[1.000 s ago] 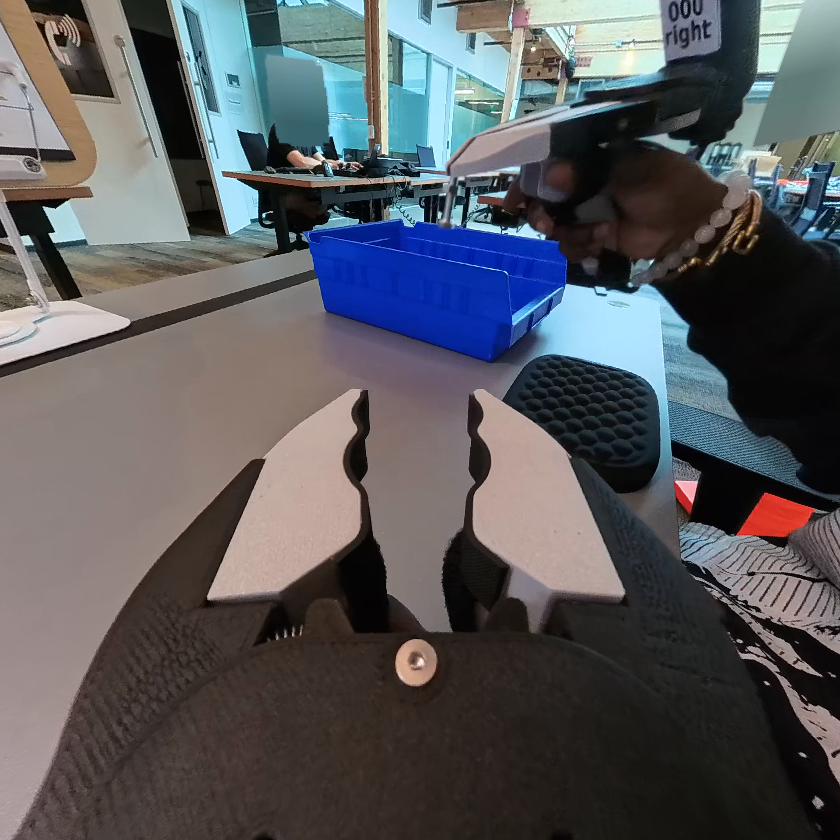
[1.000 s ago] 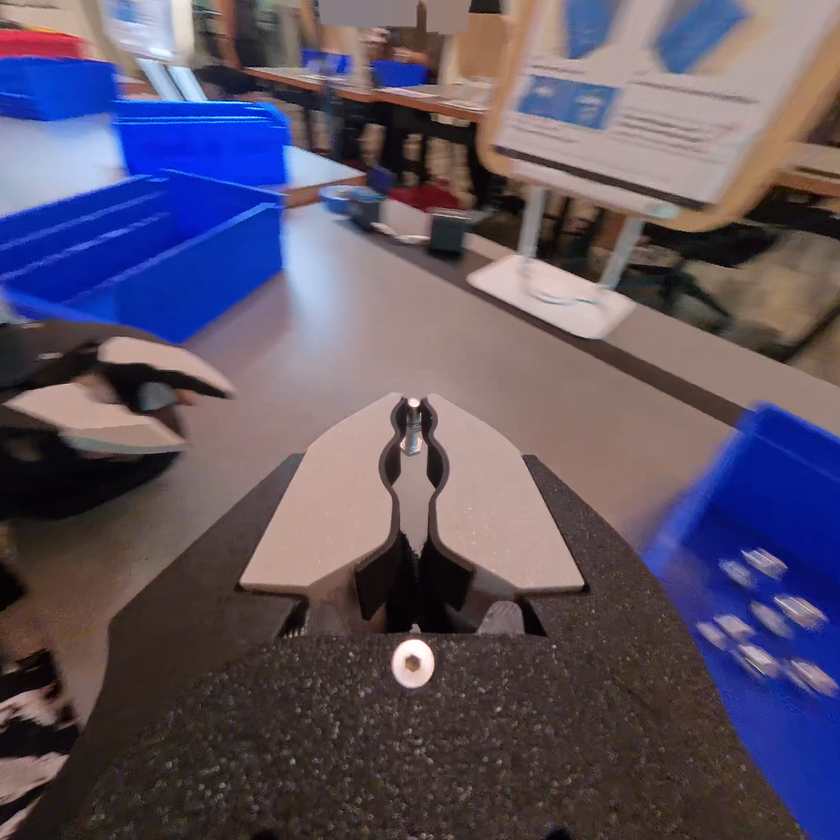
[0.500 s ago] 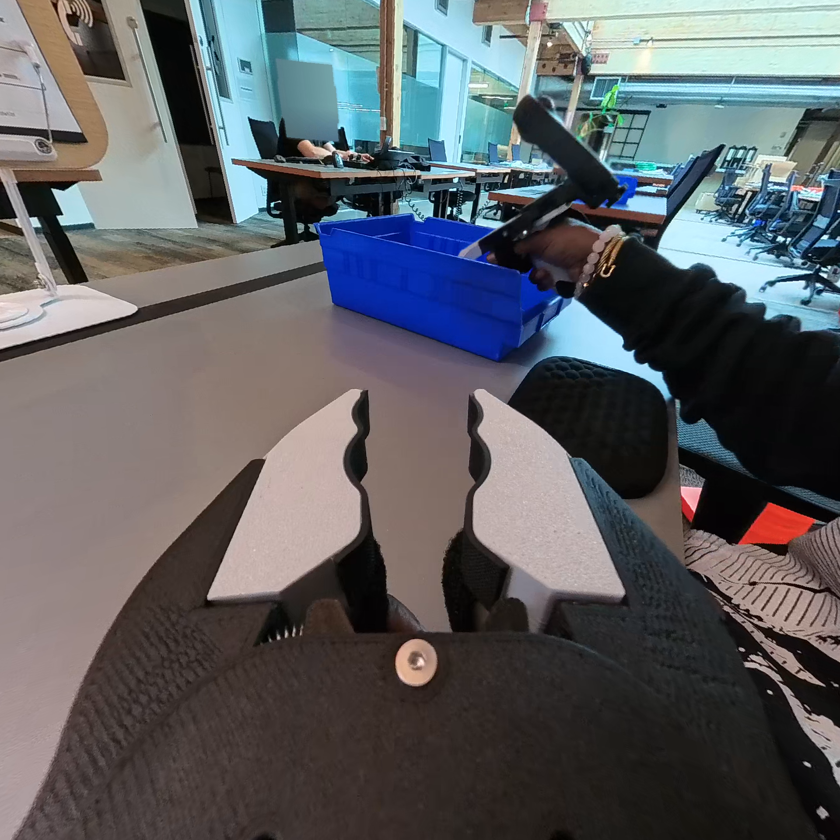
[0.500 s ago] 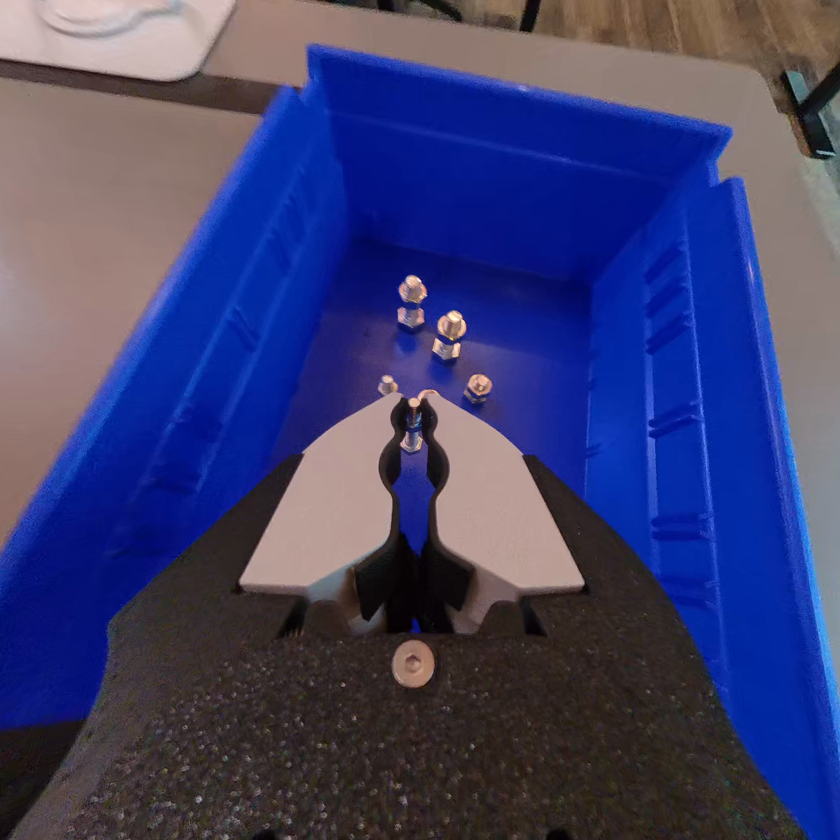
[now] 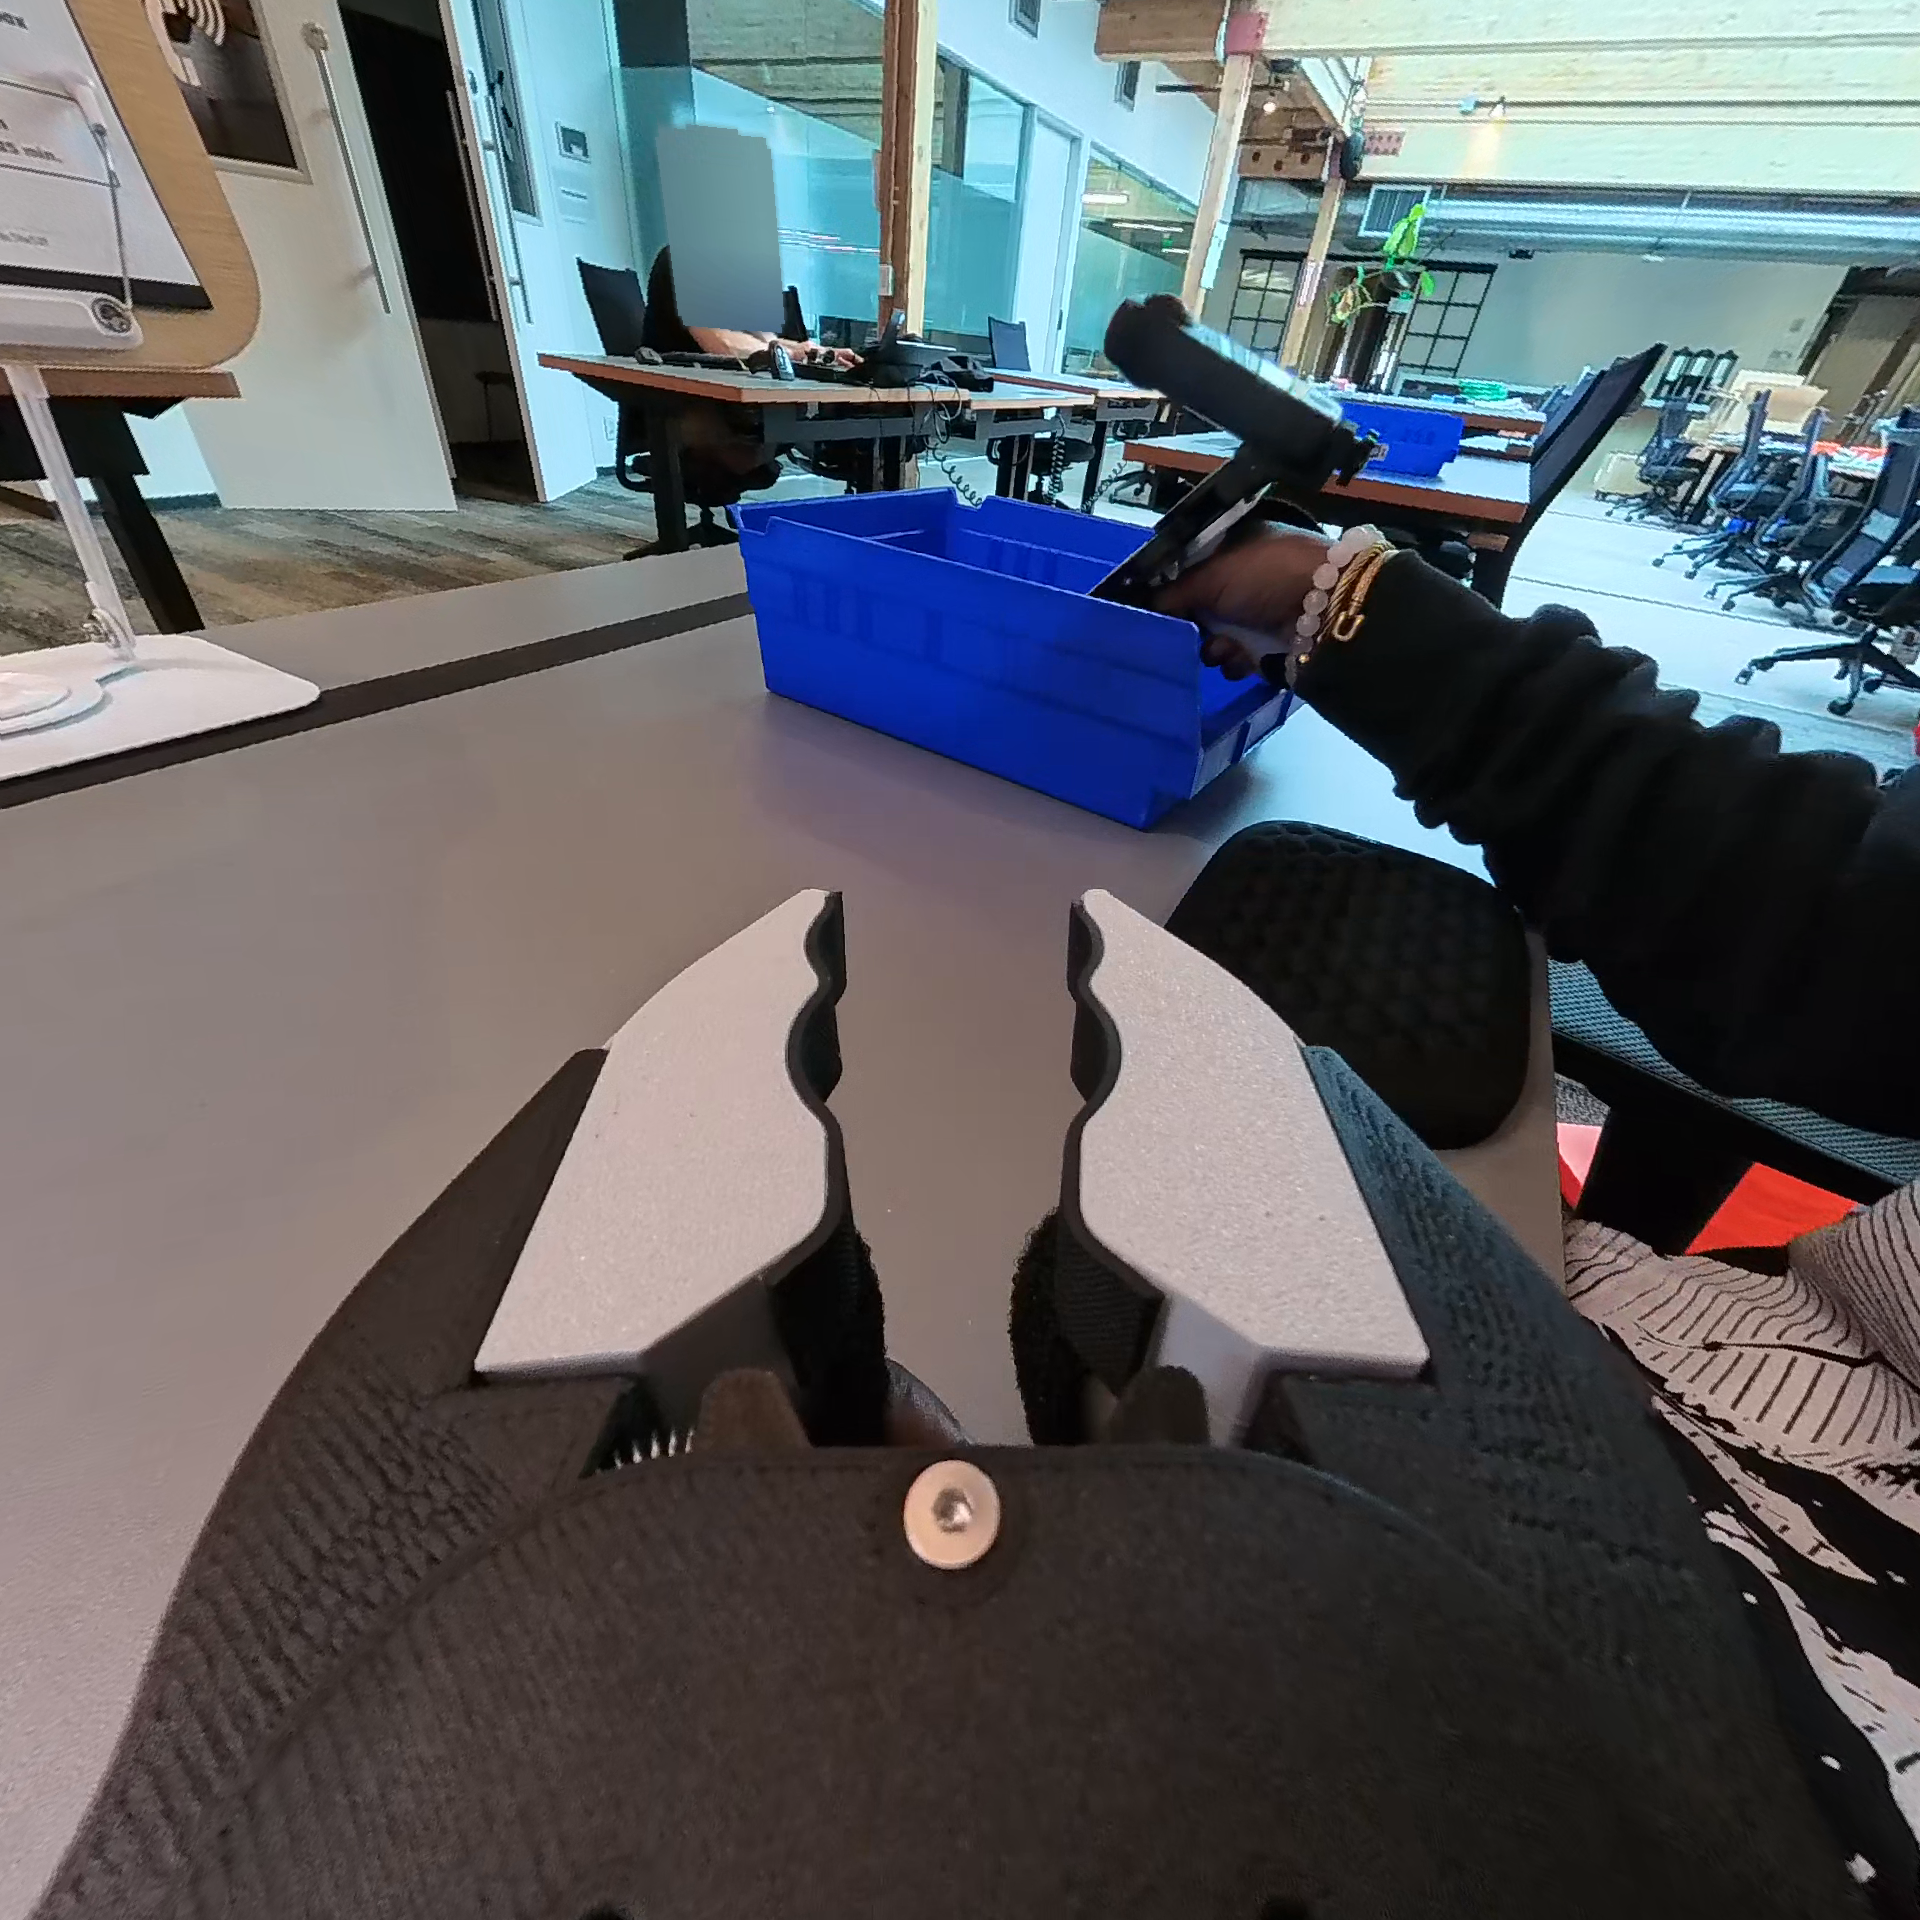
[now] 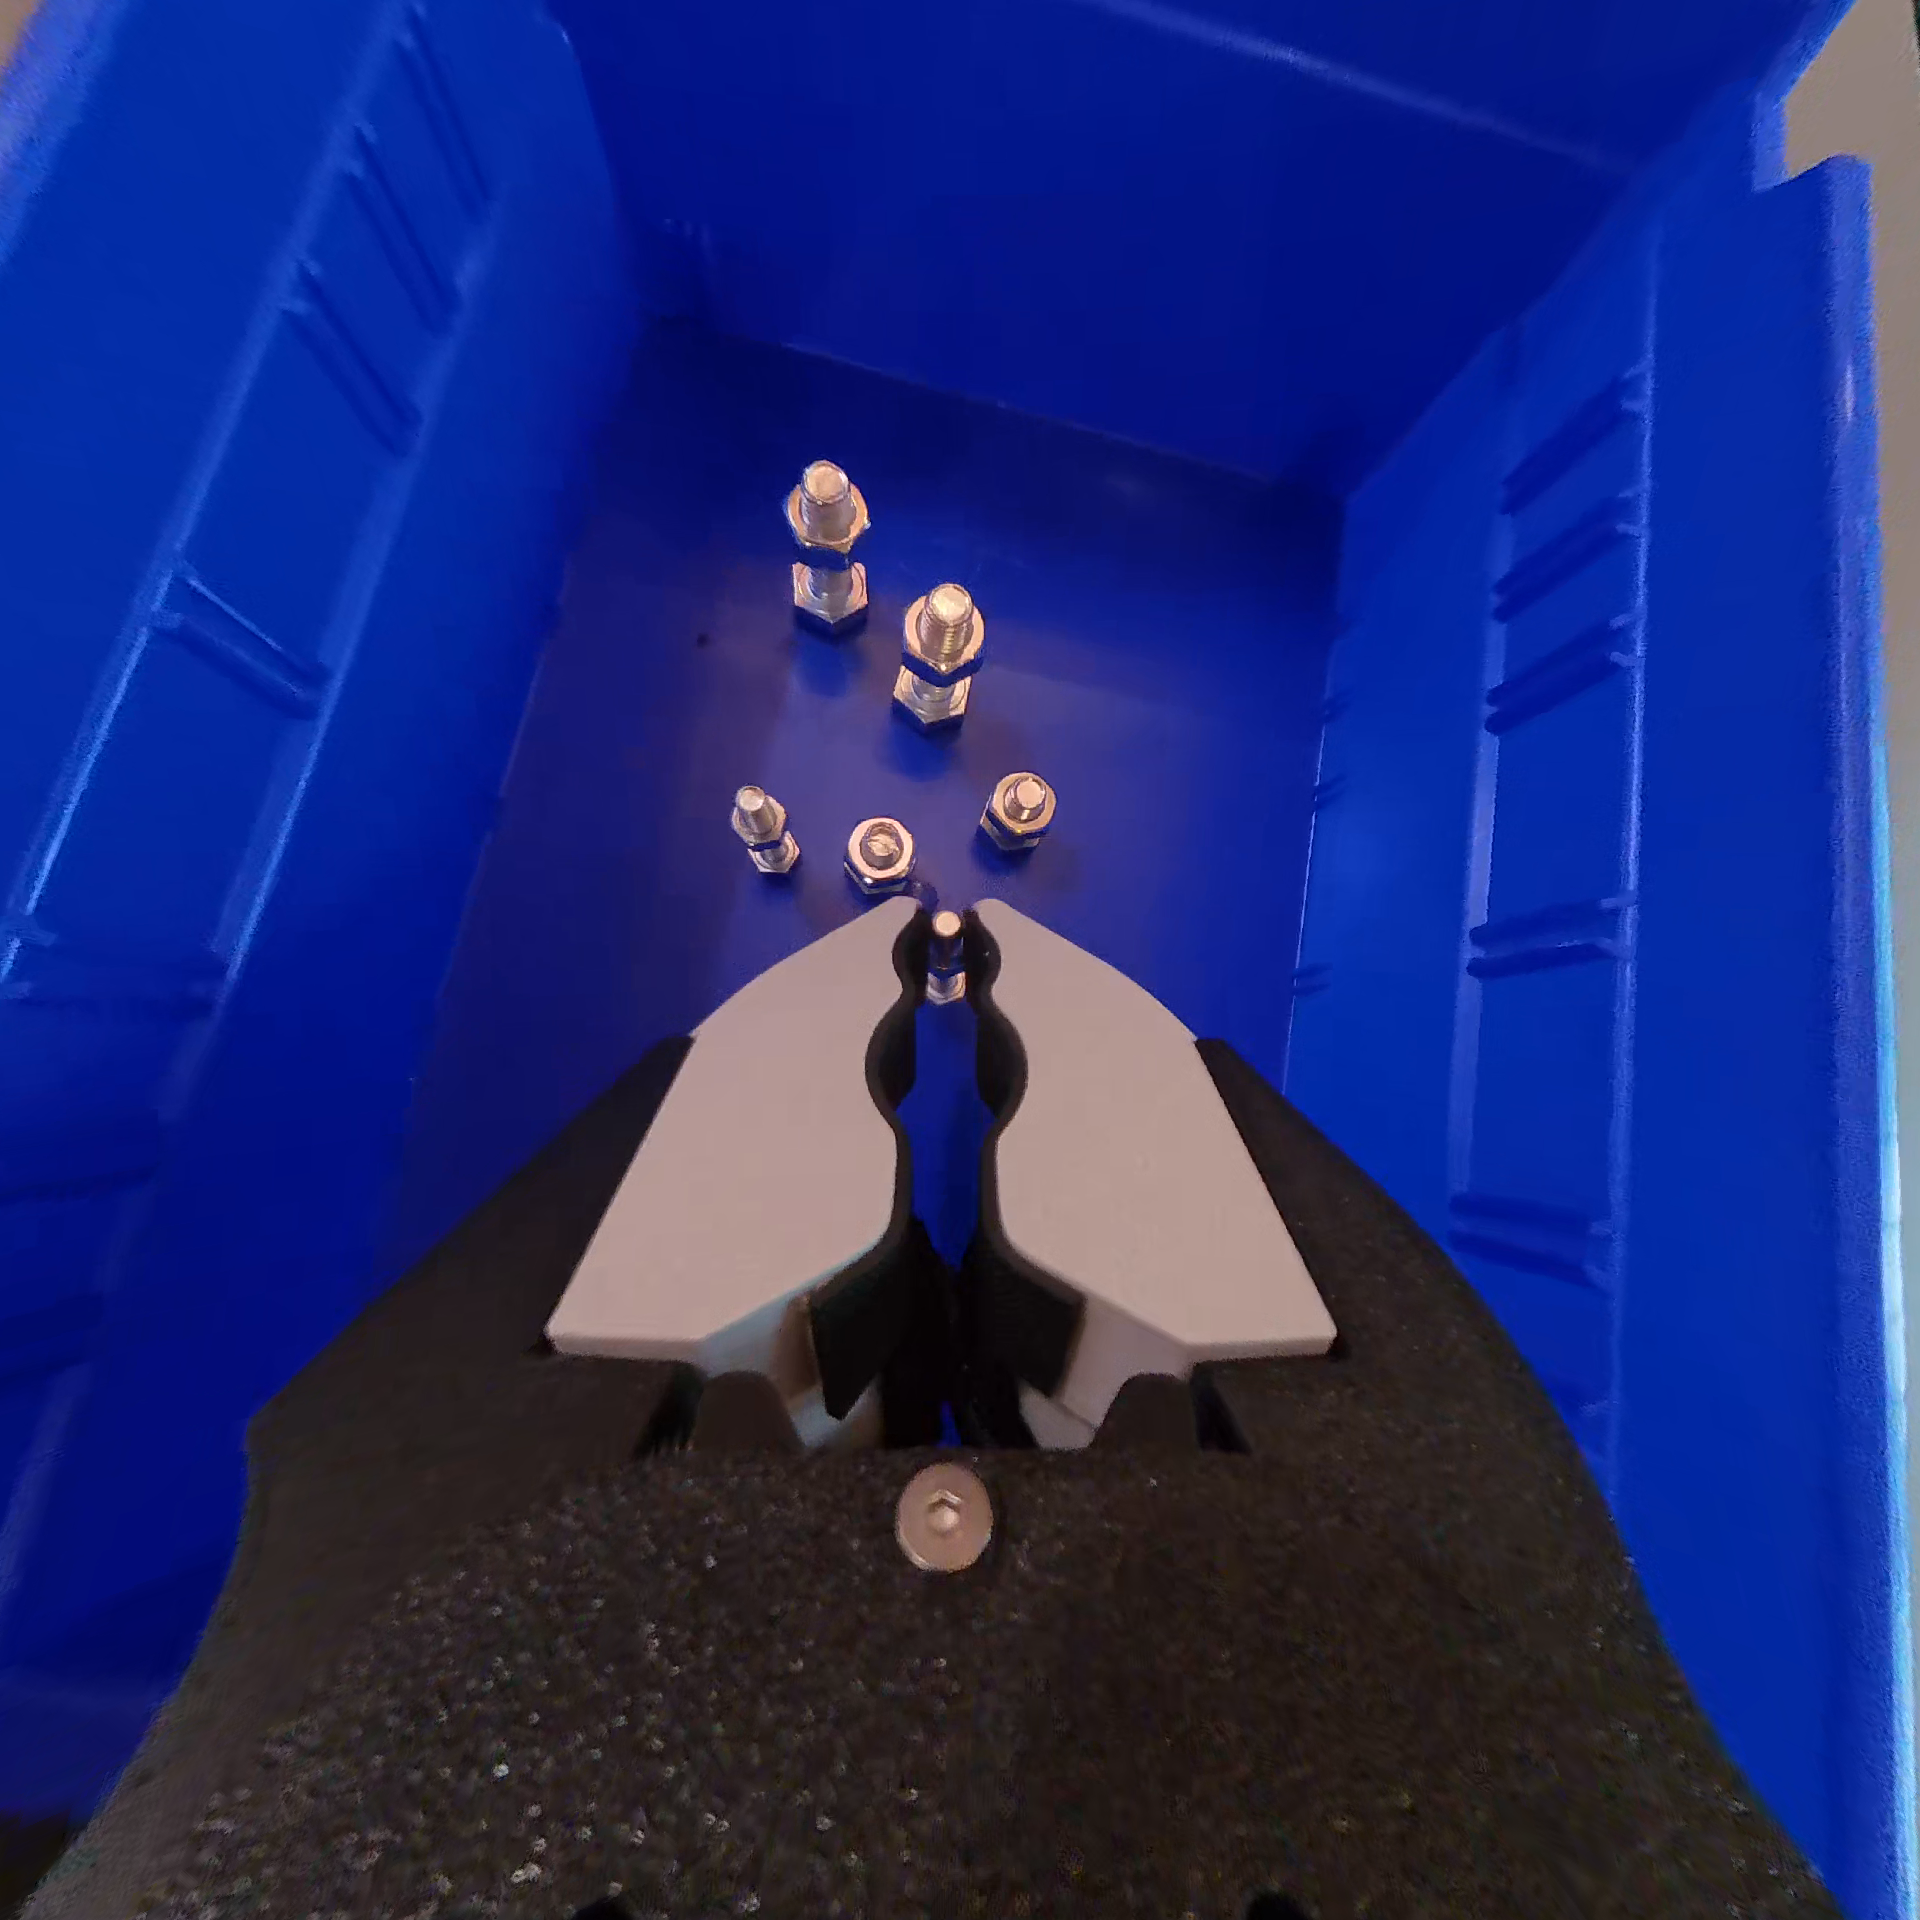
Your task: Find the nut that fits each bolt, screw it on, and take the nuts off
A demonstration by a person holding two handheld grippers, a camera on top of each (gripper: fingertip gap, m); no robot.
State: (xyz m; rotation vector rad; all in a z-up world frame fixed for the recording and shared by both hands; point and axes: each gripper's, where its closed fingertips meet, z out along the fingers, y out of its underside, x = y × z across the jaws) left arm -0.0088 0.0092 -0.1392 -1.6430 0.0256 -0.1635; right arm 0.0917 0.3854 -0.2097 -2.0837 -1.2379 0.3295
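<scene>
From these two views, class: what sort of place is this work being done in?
Most likely an open-plan office or workshop floor: rows of desks and office chairs stretch behind the grey table, where a blue parts bin holds bolts.

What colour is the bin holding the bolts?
Blue. The bin shows best in the right wrist view, bolts standing inside.

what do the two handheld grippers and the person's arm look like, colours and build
Both the left gripper and the right gripper have a textured black body, a silver hex-socket screw at the centre, and two flat light-grey fingers with wavy black inner pads. From the left wrist view, the right gripper shows a black cylindrical handle. The arm has a black sleeve, with a pale bead bracelet and gold bracelets at the wrist.
</scene>
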